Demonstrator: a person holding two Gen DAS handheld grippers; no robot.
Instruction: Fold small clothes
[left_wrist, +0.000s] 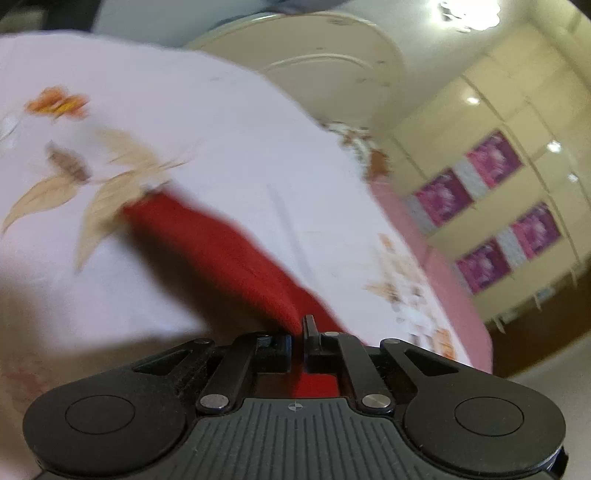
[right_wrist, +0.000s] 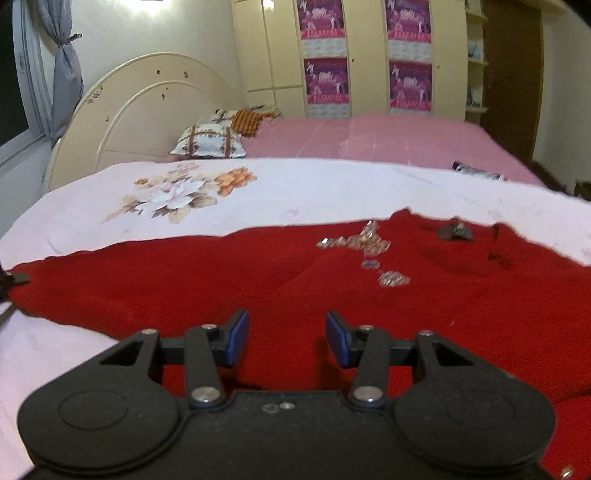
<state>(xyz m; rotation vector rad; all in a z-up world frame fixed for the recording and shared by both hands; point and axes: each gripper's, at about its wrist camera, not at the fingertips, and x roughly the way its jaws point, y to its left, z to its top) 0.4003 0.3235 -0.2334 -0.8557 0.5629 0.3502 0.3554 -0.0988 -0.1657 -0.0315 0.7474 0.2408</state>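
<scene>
A small red shirt with a shiny beaded motif lies spread flat on a white floral sheet, its neckline to the right. In the left wrist view the red shirt runs as a blurred strip up to my left gripper, whose fingers are shut on its edge. My right gripper hovers low over the shirt's near part, its blue pads apart, with only flat cloth beneath them. A dark tip at the shirt's left end may be my left gripper.
The sheet covers a bed with a pink cover, pillows and a cream headboard. A wardrobe with purple panels stands behind. A small dark object lies on the shirt near the collar.
</scene>
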